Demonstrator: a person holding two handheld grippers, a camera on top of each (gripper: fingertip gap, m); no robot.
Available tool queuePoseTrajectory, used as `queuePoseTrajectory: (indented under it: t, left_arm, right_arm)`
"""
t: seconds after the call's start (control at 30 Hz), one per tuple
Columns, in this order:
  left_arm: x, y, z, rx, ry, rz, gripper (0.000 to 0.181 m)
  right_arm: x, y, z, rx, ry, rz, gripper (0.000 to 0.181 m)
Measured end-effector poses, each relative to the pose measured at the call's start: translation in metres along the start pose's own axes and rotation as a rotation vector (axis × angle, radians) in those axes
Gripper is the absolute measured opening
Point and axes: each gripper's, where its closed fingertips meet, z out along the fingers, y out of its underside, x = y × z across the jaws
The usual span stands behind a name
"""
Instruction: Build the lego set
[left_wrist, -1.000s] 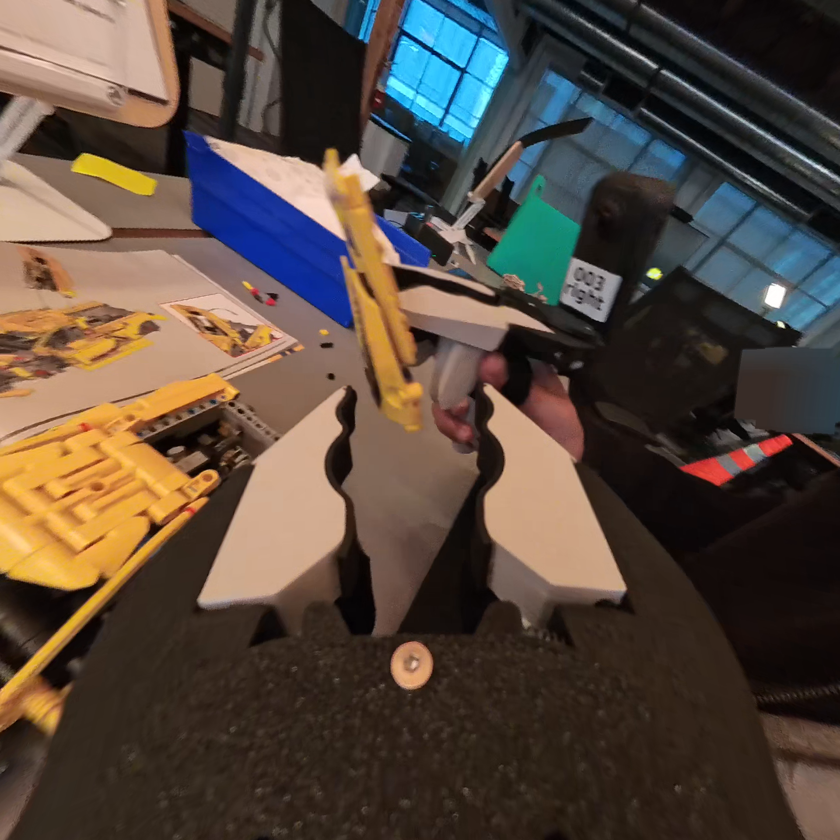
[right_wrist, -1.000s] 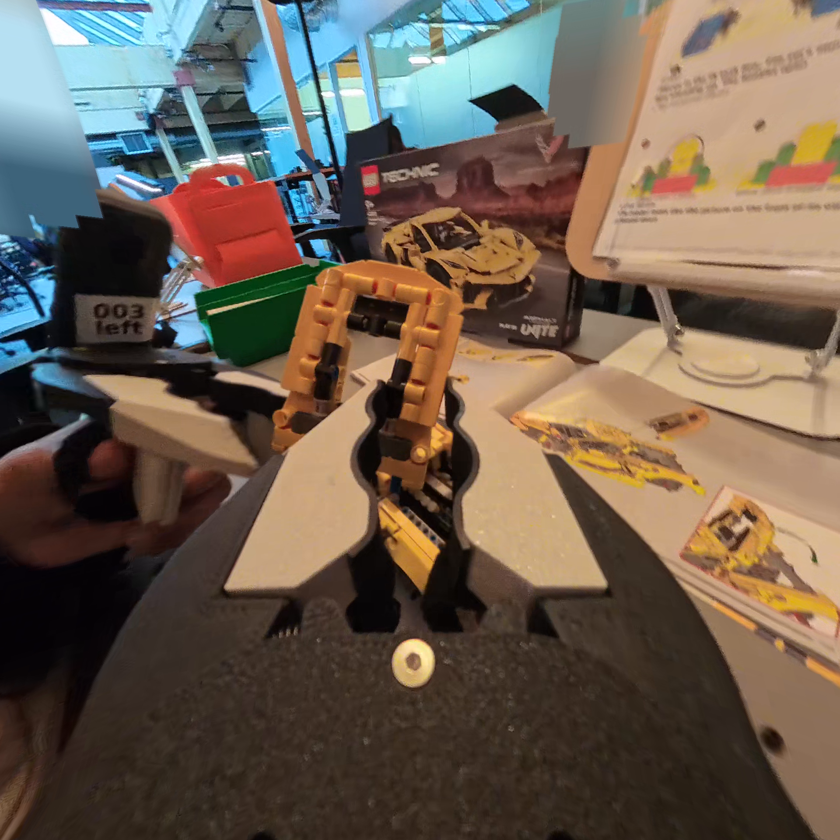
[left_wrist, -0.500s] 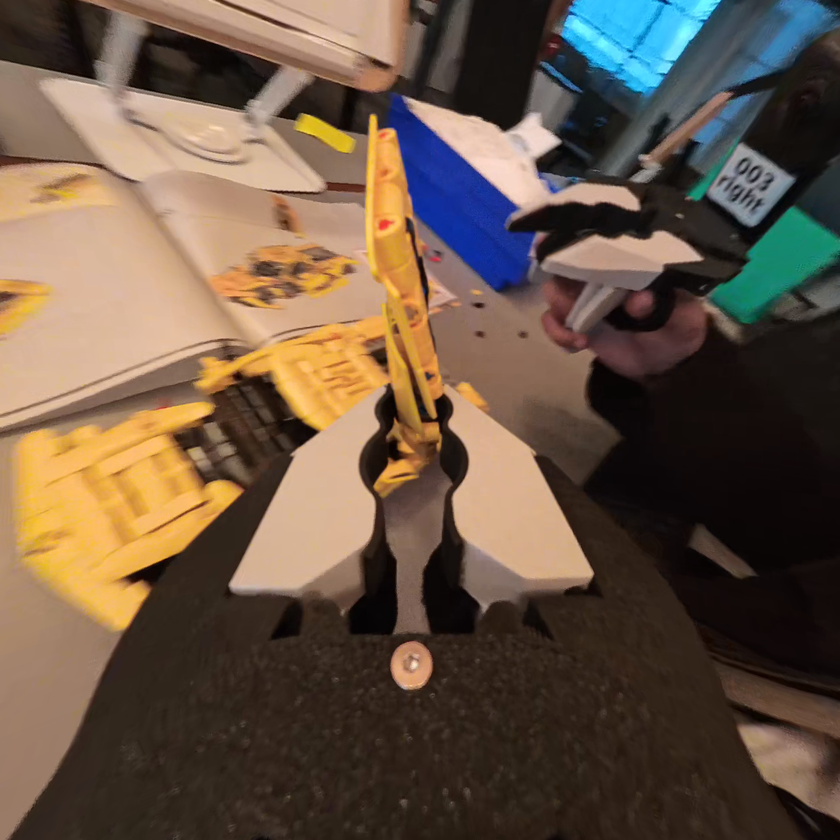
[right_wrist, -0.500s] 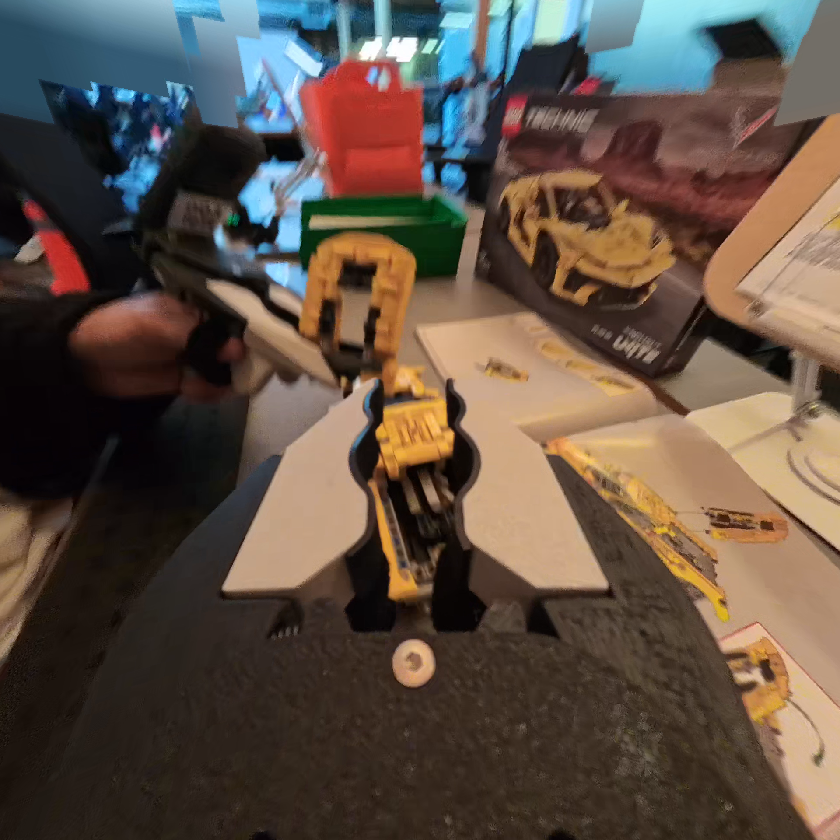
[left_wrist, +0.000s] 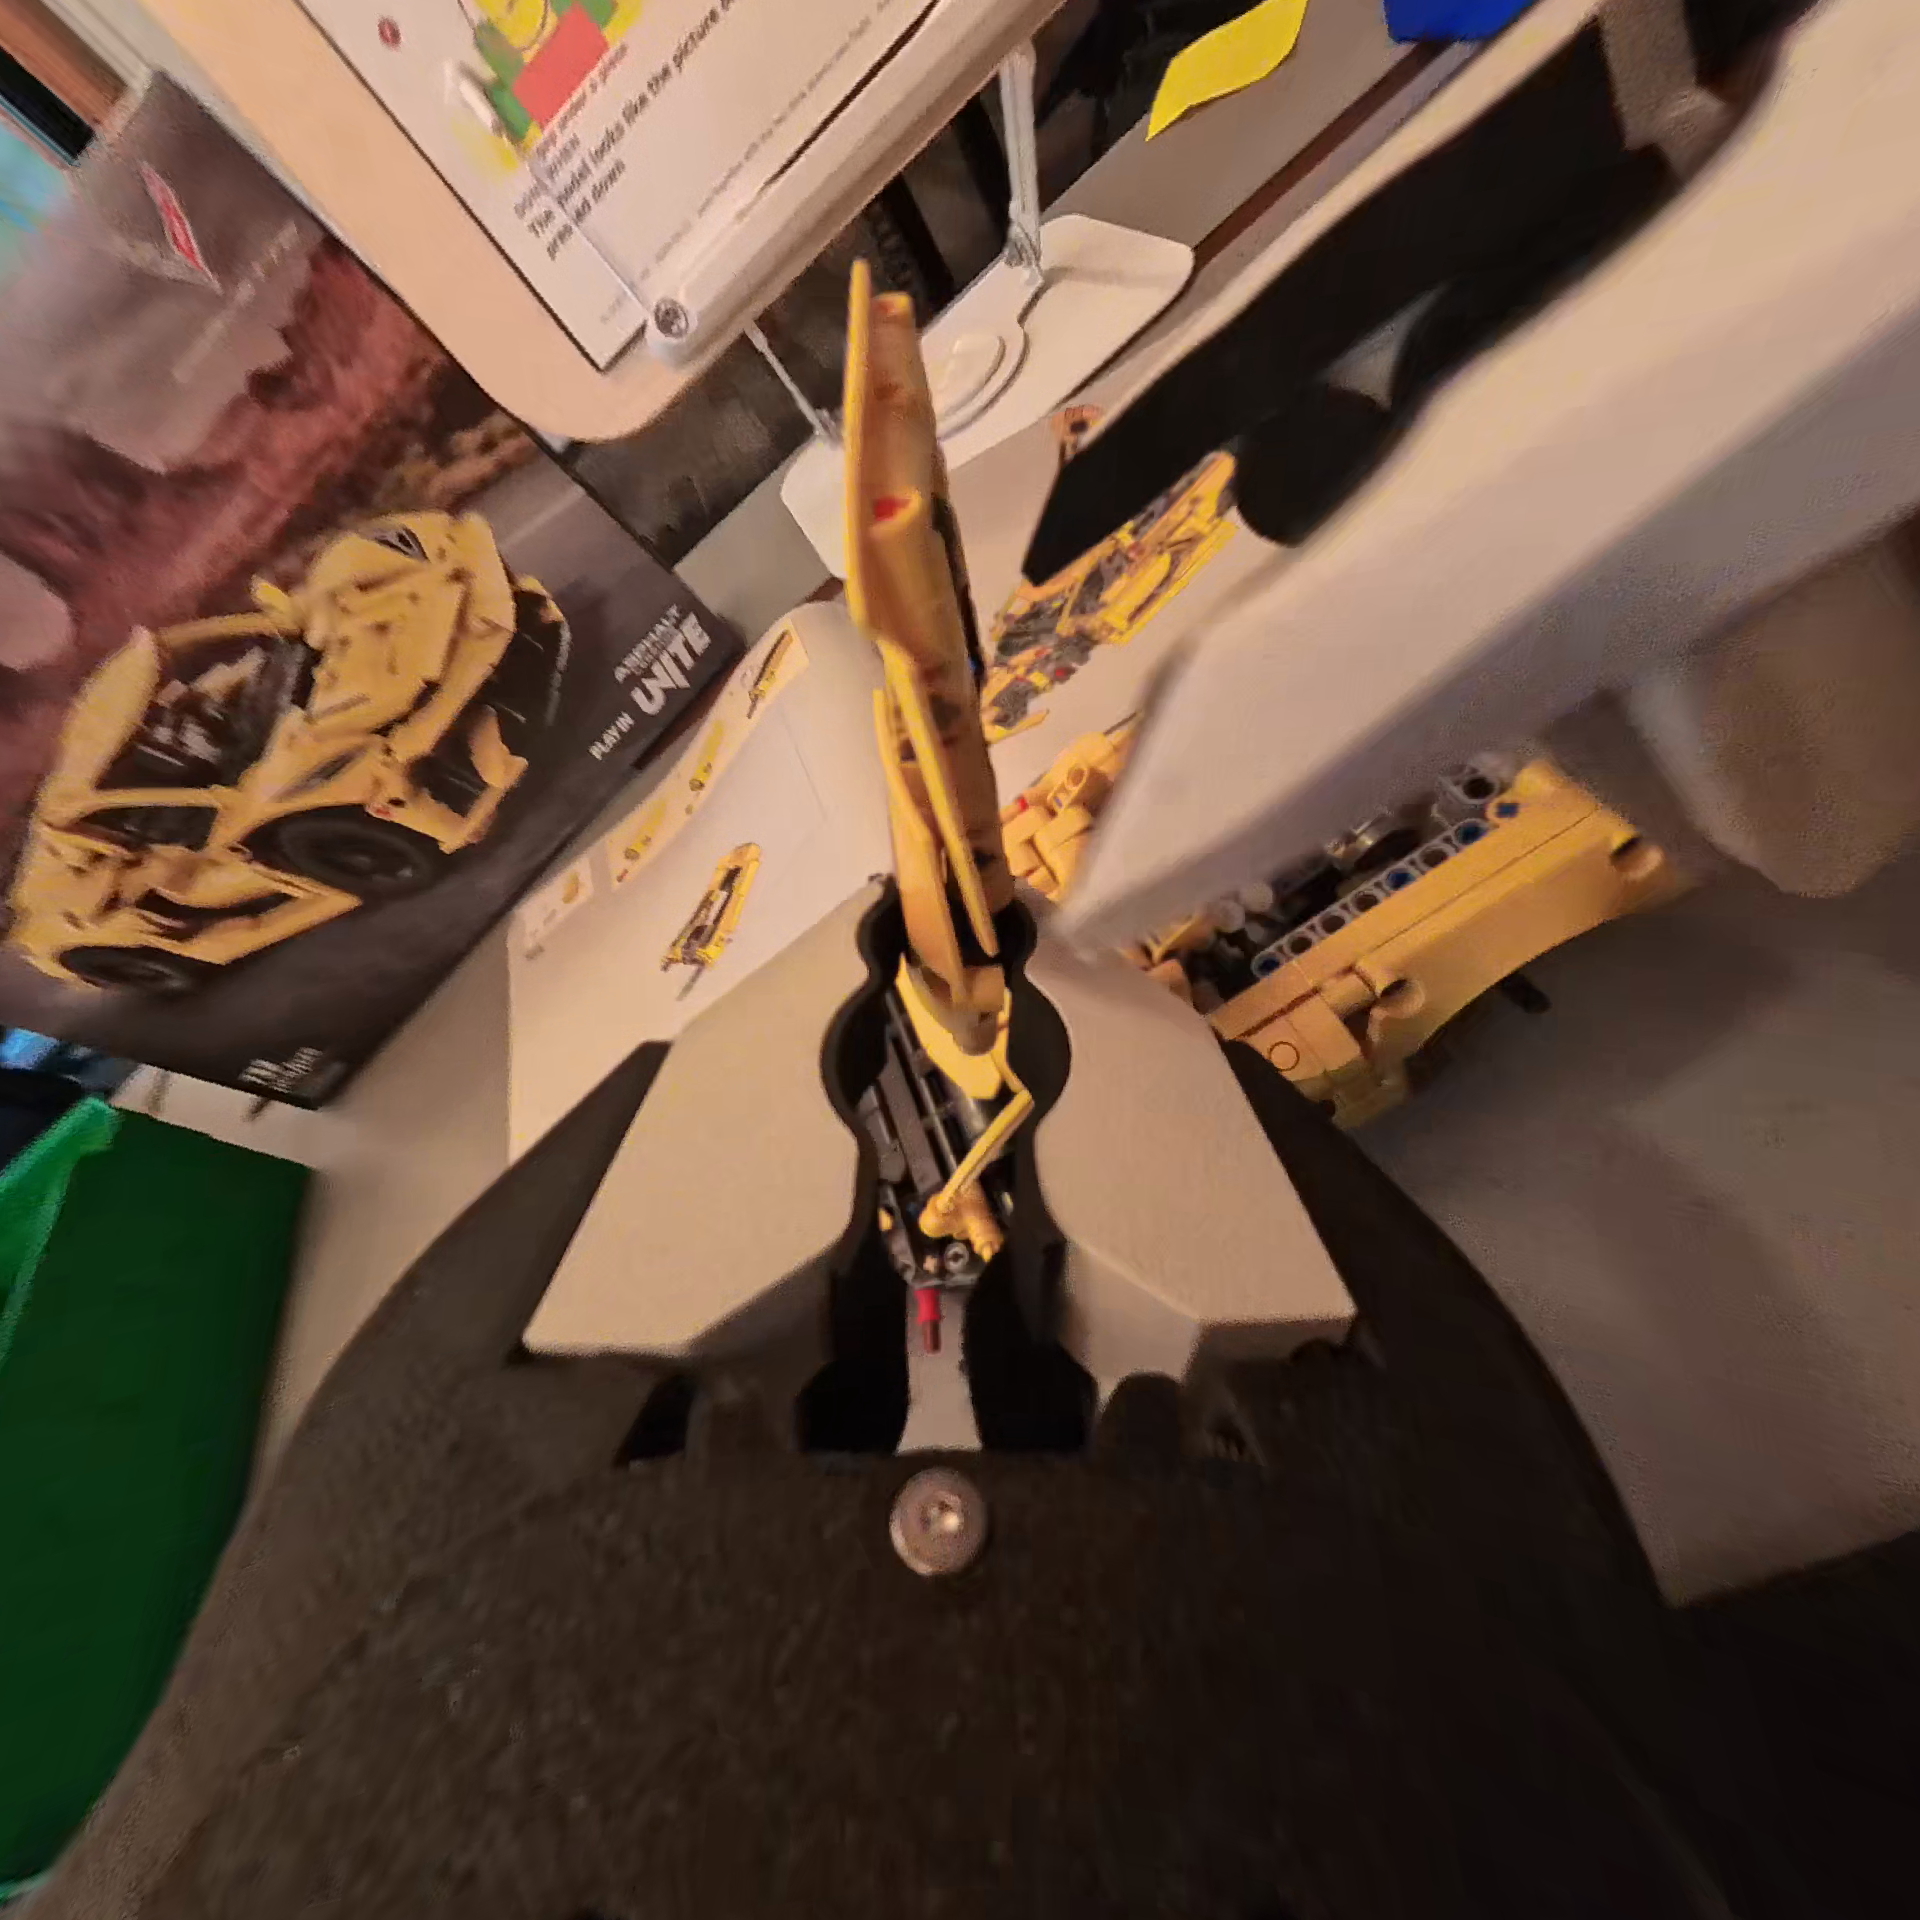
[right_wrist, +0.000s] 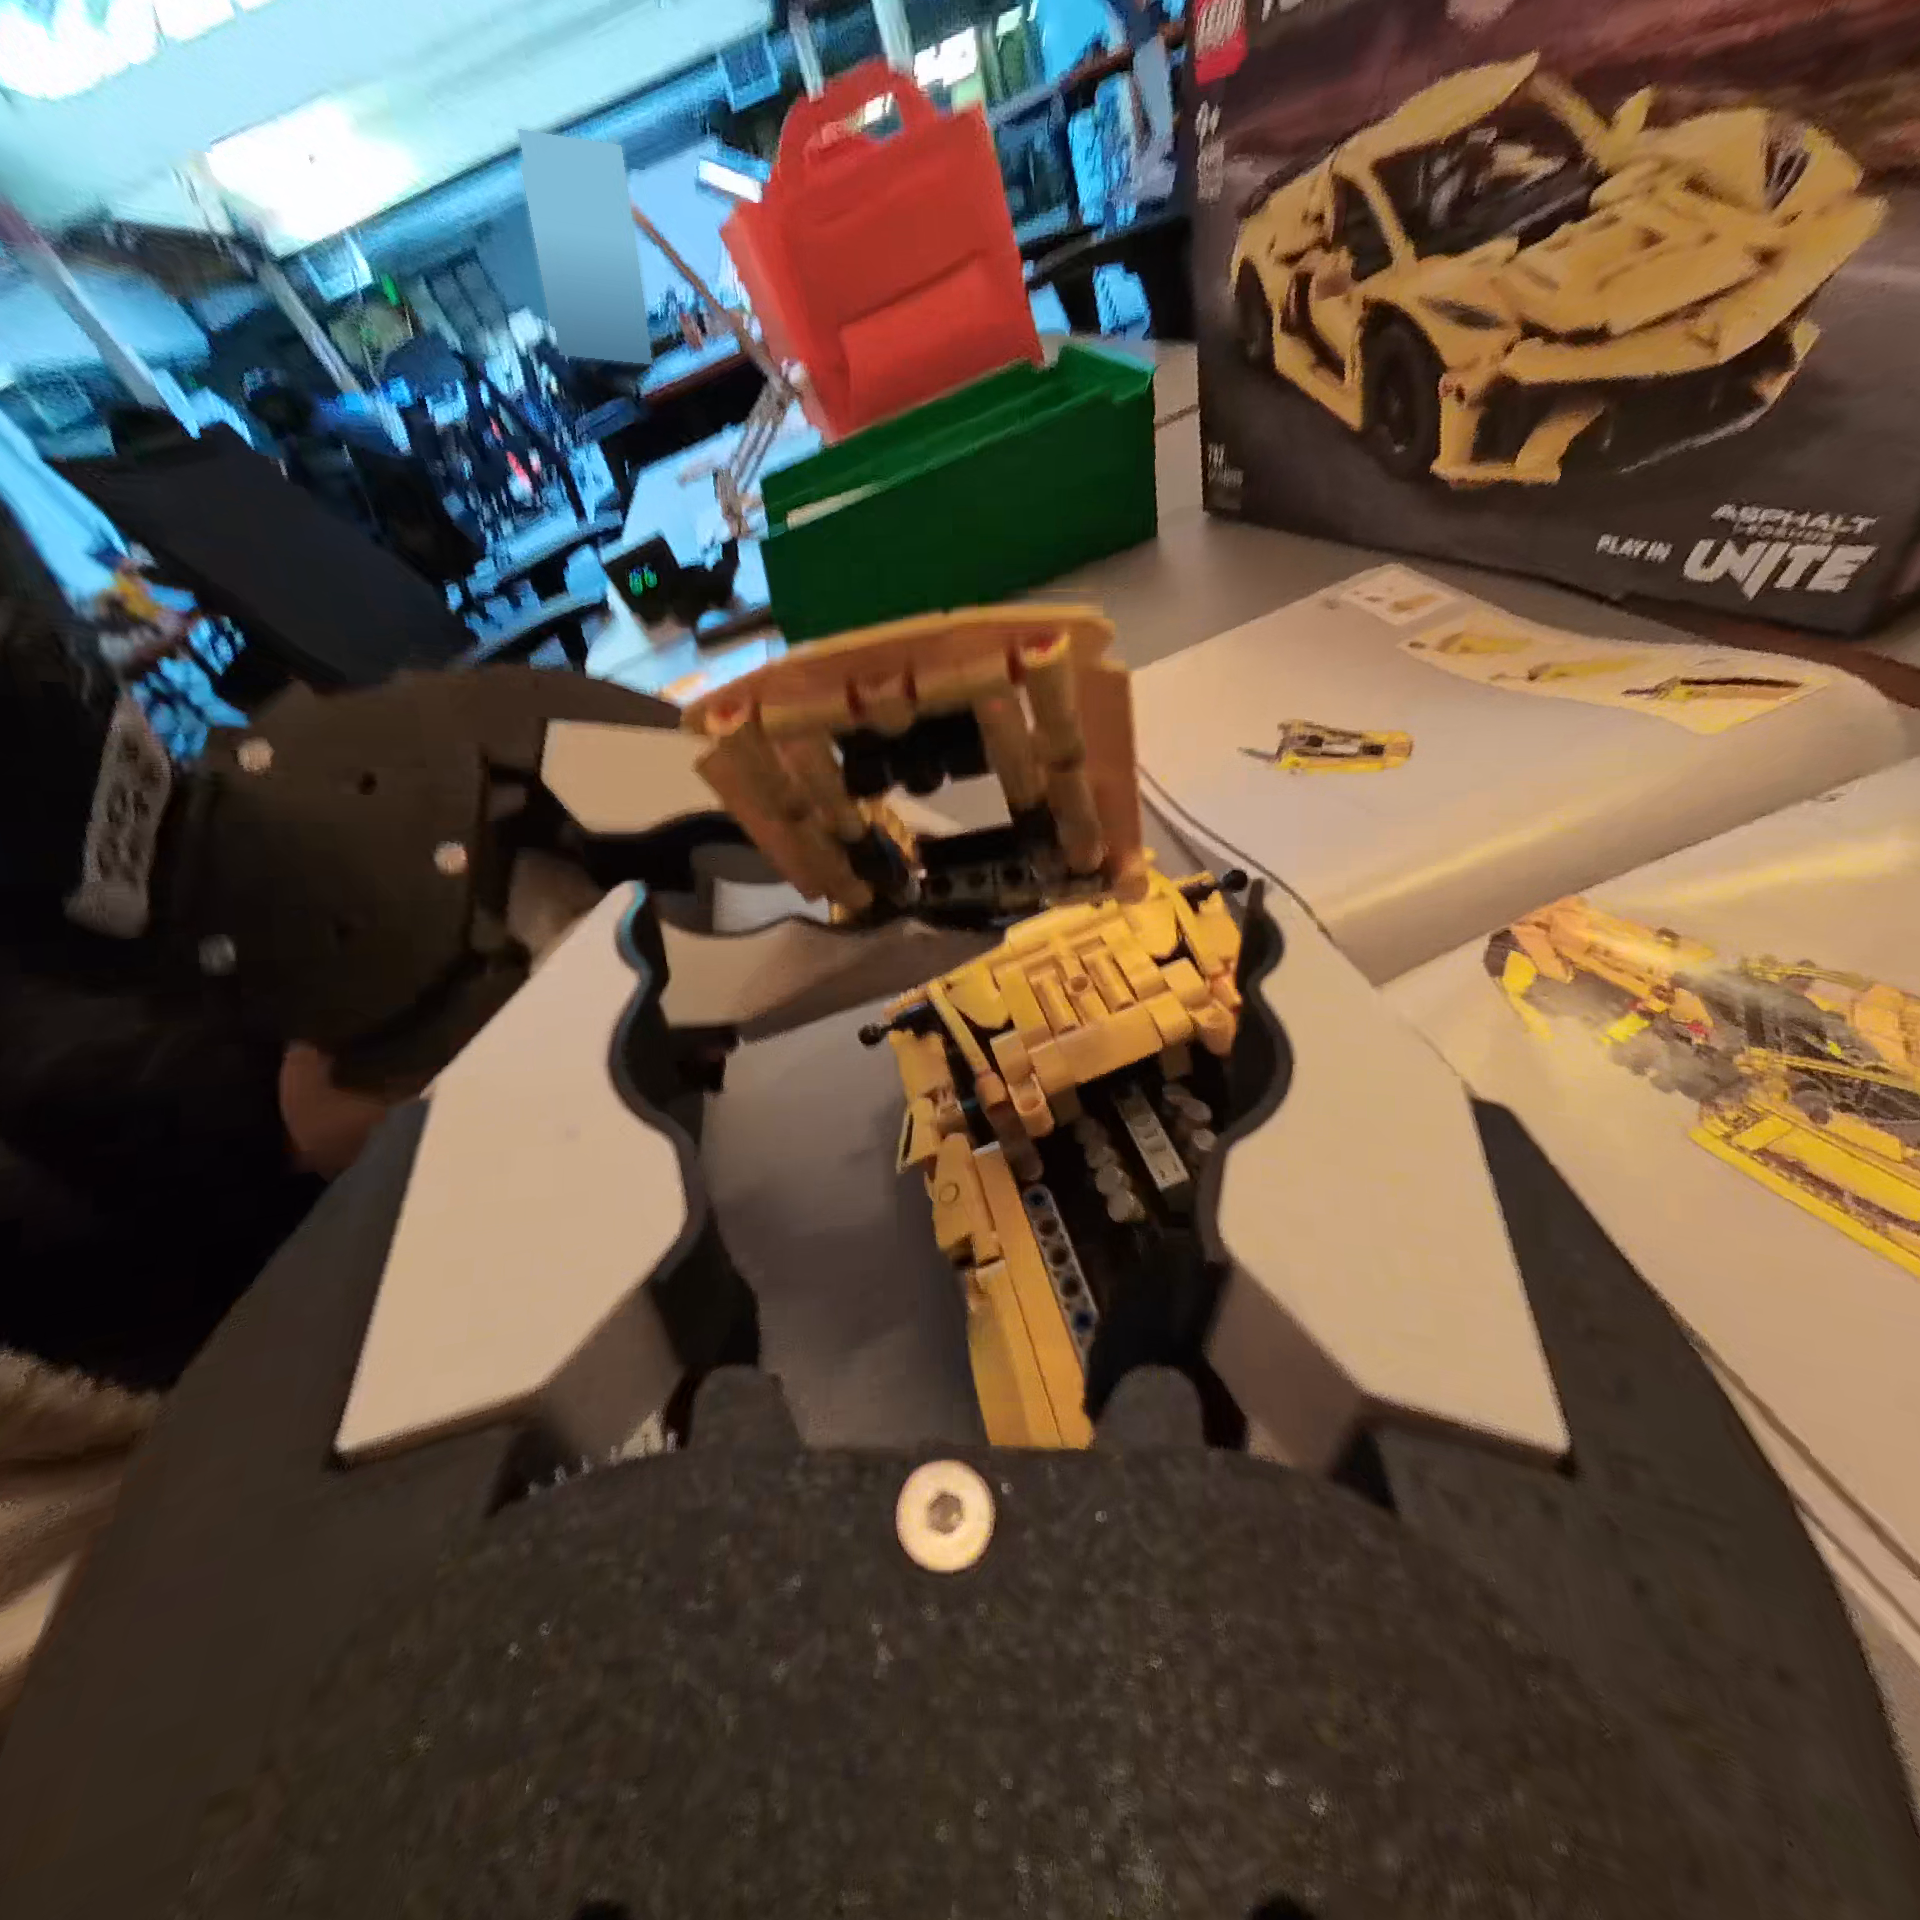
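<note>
A yellow frame piece (left_wrist: 914, 644) stands upright, edge-on, between the fingers of my left gripper (left_wrist: 945, 914), which is shut on its lower end. In the right wrist view the same frame (right_wrist: 914, 748) is held by the left gripper (right_wrist: 665, 800) just above the far end of the yellow car body (right_wrist: 1081, 1039) on the table. My right gripper (right_wrist: 945, 935) is wide open and hovers over the car body, which shows between its fingers. In the left wrist view the right gripper (left_wrist: 1049, 738) looms close at the upper right, above the car body (left_wrist: 1403, 935).
The open instruction booklet (right_wrist: 1507, 790) lies right of the car. The set's box (right_wrist: 1558, 312) stands behind it, with a green bin (right_wrist: 966, 499) and a red bag (right_wrist: 883, 260) to its left. A document stand (left_wrist: 623, 156) is at the back. About 4 cm separates my left fingertips from my right.
The frame passed from my right gripper to my left, which shut on it. My right gripper opened wide and came over the car body. The left carried the frame to the car.
</note>
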Motion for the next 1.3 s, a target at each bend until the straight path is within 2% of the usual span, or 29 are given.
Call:
queuePoseTrajectory:
  t: [0.17,0.3,0.53,0.67,0.8,0.87,0.93,0.97,1.07,1.17,1.23,1.3]
  left_arm:
    - [0.007,-0.013,-0.008,0.04,-0.022,0.1,0.016]
    - [0.007,-0.024,-0.017,0.088,-0.08,0.193,0.017]
    - [0.005,-0.016,-0.04,0.18,0.046,0.139,0.023]
    - [-0.007,-0.006,-0.038,0.231,0.05,0.253,0.032]
    - [-0.005,-0.016,-0.035,0.332,0.064,0.381,0.035]
    - [-0.004,-0.023,-0.039,0.386,0.06,0.399,0.035]
    - [-0.004,-0.029,-0.044,0.438,0.041,0.418,0.019]
    - [-0.005,-0.031,-0.046,0.464,0.009,0.439,0.018]
    - [-0.011,-0.036,-0.046,0.506,-0.081,0.51,0.017]
    - [-0.015,-0.039,-0.043,0.529,-0.109,0.568,0.017]
    - [-0.013,-0.043,-0.043,0.547,-0.103,0.562,0.017]
    - [-0.01,-0.047,-0.041,0.553,-0.091,0.526,0.017]
  right_arm:
    - [-0.01,-0.004,0.007,0.06,-0.04,0.047,0.093]
    - [-0.015,-0.015,0.005,0.136,-0.039,0.005,0.088]
    - [-0.013,-0.021,-0.002,0.181,-0.234,0.235,0.088]
    - [-0.028,-0.027,-0.002,0.155,-0.414,0.413,0.088]
    - [-0.047,-0.025,0.005,0.109,-0.544,0.513,0.088]
    - [-0.049,-0.021,0.011,0.094,-0.518,0.495,0.088]
    - [-0.05,-0.024,0.012,0.104,-0.518,0.49,0.087]
    - [-0.052,-0.026,0.011,0.111,-0.519,0.472,0.087]
    - [-0.051,-0.025,0.011,0.104,-0.44,0.264,0.087]
    - [-0.048,-0.012,0.016,0.039,-0.336,0.046,0.1]
    - [-0.044,-0.024,0.018,0.119,-0.302,0.055,0.095]
    - [-0.046,-0.032,0.017,0.177,-0.342,0.105,0.089]
